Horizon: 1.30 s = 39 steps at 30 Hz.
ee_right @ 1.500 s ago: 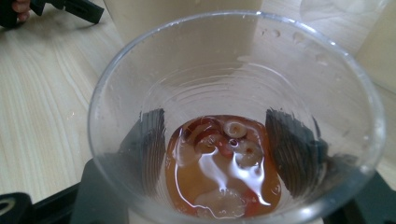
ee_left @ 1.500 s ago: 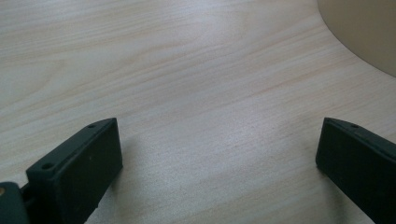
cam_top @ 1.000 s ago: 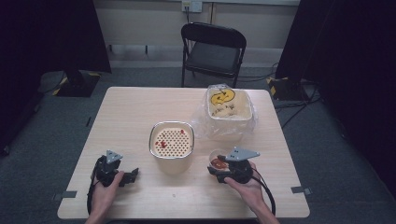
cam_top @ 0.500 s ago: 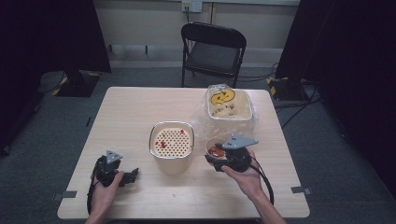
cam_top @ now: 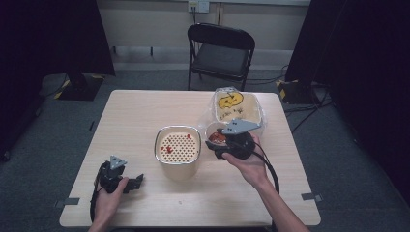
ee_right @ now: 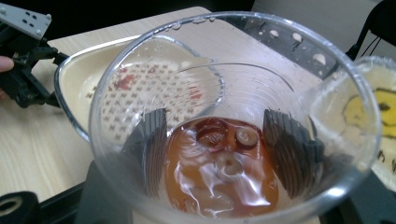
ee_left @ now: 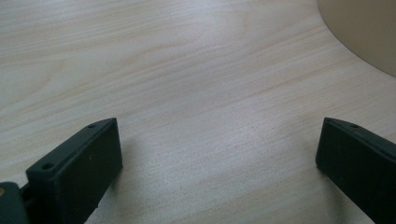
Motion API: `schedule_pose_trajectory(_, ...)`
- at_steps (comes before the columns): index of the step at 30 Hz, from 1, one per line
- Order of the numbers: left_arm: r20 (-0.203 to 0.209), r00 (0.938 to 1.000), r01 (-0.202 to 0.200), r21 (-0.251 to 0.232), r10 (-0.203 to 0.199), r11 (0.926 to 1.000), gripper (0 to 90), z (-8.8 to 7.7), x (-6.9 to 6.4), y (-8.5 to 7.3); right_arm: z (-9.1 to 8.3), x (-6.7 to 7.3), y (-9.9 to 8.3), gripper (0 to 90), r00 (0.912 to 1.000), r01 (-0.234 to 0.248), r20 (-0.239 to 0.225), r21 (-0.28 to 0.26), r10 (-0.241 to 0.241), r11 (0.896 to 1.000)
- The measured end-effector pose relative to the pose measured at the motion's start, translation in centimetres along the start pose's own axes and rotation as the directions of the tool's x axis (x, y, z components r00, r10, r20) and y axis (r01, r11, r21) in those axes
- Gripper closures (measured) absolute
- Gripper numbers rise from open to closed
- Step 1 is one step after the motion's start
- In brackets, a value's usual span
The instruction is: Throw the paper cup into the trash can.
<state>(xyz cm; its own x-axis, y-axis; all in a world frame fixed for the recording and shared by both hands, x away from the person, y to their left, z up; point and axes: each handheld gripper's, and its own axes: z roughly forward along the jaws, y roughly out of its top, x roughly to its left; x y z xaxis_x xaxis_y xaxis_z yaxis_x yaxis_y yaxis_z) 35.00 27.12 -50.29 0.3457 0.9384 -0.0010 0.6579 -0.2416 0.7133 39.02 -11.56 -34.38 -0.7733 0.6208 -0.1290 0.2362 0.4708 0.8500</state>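
Now right gripper [cam_top: 218,141] clamped on clear plastic cup [ee_right: 233,140], both pads pressing cup wall, reddish liquid with round pieces pooled at bottom. Cup held above table [cam_top: 145,111], strainer container [cam_top: 177,147] just beside and below it toward left gripper [cam_top: 138,181]. Left gripper resting on table, jaws wide apart, nothing between. Step, likely: carry cup to strainer. Next move calls for tilting cup over perforated insert, slow pour, grip firm to avoid slip or splash.

In the high view, the right gripper [cam_top: 223,143] hides most of the cup [cam_top: 216,136]. In the right gripper view, the cup's [ee_right: 233,126] base is cut off (contents too murky to identify).
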Motion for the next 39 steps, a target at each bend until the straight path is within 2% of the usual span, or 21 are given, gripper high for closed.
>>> schedule_pose_trajectory(4,0.001,1.0000,0.000,0.000,0.000,1.0000,0.0,0.0,0.0,0.0,0.4,0.2,1.1,41.4,0.9994,0.035,0.010,0.000,-0.035,0.999)
schedule_pose_trajectory(5,0.000,1.0000,0.001,-0.001,-0.001,1.0000,0.0,0.0,0.0,0.0,0.8,0.4,2.0,41.5,0.9971,0.072,0.024,0.014,-0.072,0.997)
schedule_pose_trajectory(8,0.000,1.0000,0.000,0.000,0.000,1.0000,0.0,0.0,0.0,0.0,1.3,0.4,2.6,41.5,0.9938,0.103,0.038,0.033,-0.104,0.994)
schedule_pose_trajectory(9,0.000,1.0000,0.000,0.000,0.000,1.0000,0.0,0.0,0.0,0.0,1.9,0.5,3.1,41.6,0.9881,0.142,0.049,0.059,-0.145,0.988)
schedule_pose_trajectory(11,0.001,1.0000,-0.001,0.000,0.001,1.0000,0.0,0.0,0.0,0.0,2.4,0.6,3.6,41.7,0.9807,0.180,0.064,0.077,-0.185,0.981)
schedule_pose_trajectory(13,0.001,1.0000,0.000,0.001,0.000,1.0000,0.0,0.0,0.0,0.0,2.6,0.7,3.9,41.7,0.9783,0.192,0.063,0.088,-0.198,0.977)
schedule_pose_trajectory(14,0.001,1.0000,-0.001,0.001,0.001,1.0000,0.0,0.0,0.0,0.0,2.9,0.8,4.4,42.0,0.9715,0.218,0.072,0.105,-0.226,0.970)
schedule_pose_trajectory(18,0.000,1.0000,0.000,0.000,0.000,1.0000,0.0,0.0,0.0,0.0,3.4,1.0,4.9,42.3,0.9637,0.245,0.077,0.124,-0.256,0.962)
schedule_pose_trajectory(19,0.001,1.0000,-0.001,0.000,0.001,1.0000,0.0,0.0,0.0,0.0,3.6,1.1,5.0,42.4,0.9589,0.261,0.079,0.130,-0.273,0.956)
schedule_pose_trajectory(20,0.001,1.0000,0.000,0.000,0.000,1.0000,0.0,0.0,0.0,0.0,3.8,1.4,5.3,42.5,0.9489,0.291,0.083,0.145,-0.305,0.946)
schedule_pose_trajectory(23,0.001,1.0000,-0.001,0.000,0.001,1.0000,0.0,0.0,0.0,0.0,4.0,1.5,5.6,42.6,0.9425,0.310,0.082,0.148,-0.324,0.939)
schedule_pose_trajectory(25,0.001,1.0000,-0.001,0.001,0.001,1.0000,0.0,0.0,0.0,0.0,4.5,1.9,6.1,42.8,0.9269,0.347,0.087,0.174,-0.365,0.922)
schedule_pose_trajectory(27,0.001,1.0000,-0.003,0.001,0.003,1.0000,0.0,0.0,0.0,0.0,4.8,2.2,6.2,42.9,0.9162,0.367,0.095,0.188,-0.389,0.911)
schedule_pose_trajectory(29,0.000,1.0000,-0.001,0.000,0.001,1.0000,0.0,0.0,0.0,0.0,5.2,2.5,6.4,43.1,0.8967,0.402,0.105,0.214,-0.430,0.890)
schedule_pose_trajectory(31,0.001,1.0000,-0.003,0.001,0.003,1.0000,0.0,0.0,0.0,0.0,5.3,2.5,6.5,43.0,0.8923,0.409,0.106,0.220,-0.439,0.886)
schedule_pose_trajectory(32,0.001,1.0000,-0.002,0.000,0.002,1.0000,0.0,0.0,0.0,0.0,5.6,2.8,6.6,43.2,0.8681,0.443,0.125,0.243,-0.481,0.863)
schedule_pose_trajectory(33,0.001,1.0000,-0.001,-0.001,0.001,1.0000,0.0,0.0,0.0,0.0,5.9,2.9,6.7,43.2,0.8552,0.460,0.131,0.256,-0.501,0.851)
schedule_pose_trajectory(36,0.003,1.0000,0.000,0.001,0.000,1.0000,0.0,0.0,0.0,0.0,6.5,3.3,6.8,43.4,0.8267,0.493,0.134,0.294,-0.546,0.819)
schedule_pose_trajectory(37,0.002,1.0000,-0.003,0.001,0.003,1.0000,0.0,0.0,0.0,0.0,6.6,3.5,6.8,43.4,0.8234,0.494,0.136,0.305,-0.551,0.814)
schedule_pose_trajectory(38,0.002,1.0000,0.001,-0.001,-0.001,1.0000,0.0,0.0,0.0,0.0,6.8,3.5,6.8,43.5,0.8070,0.515,0.137,0.314,-0.574,0.798)
schedule_pose_trajectory(39,0.002,1.0000,0.001,-0.001,-0.001,1.0000,0.0,0.0,0.0,0.0,7.0,3.7,6.8,43.6,0.7848,0.538,0.140,0.328,-0.604,0.776)
